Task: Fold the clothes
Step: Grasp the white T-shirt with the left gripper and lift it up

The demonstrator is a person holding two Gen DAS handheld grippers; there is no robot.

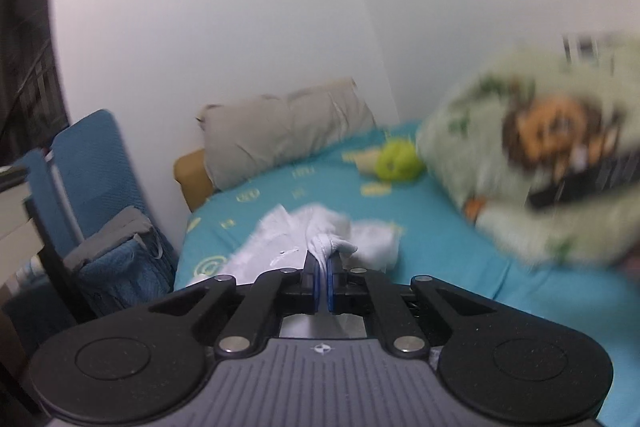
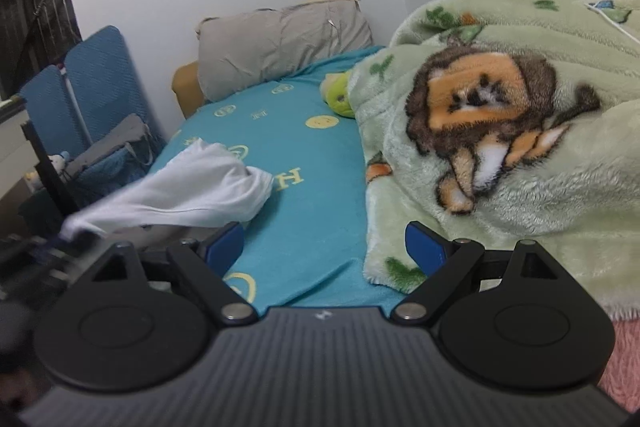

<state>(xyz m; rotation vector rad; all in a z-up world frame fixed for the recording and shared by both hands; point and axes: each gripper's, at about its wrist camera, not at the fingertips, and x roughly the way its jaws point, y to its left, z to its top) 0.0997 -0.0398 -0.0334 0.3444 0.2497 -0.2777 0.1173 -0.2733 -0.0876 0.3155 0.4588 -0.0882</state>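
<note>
A white garment (image 1: 316, 239) lies bunched on the teal bed sheet (image 1: 420, 227). My left gripper (image 1: 323, 263) is shut on a pinched fold of the white garment and holds it lifted. In the right wrist view the same white garment (image 2: 192, 191) stretches toward the lower left, where the left gripper shows only as a blur. My right gripper (image 2: 324, 247) is open and empty, low over the teal sheet (image 2: 304, 187), with its right finger (image 2: 426, 249) at the blanket's edge.
A green fleece blanket with a lion print (image 2: 500, 131) covers the right side of the bed. A grey pillow (image 2: 280, 43) and a green plush toy (image 2: 340, 97) lie at the head. A blue chair with a bag (image 2: 100, 107) stands left of the bed, by white walls.
</note>
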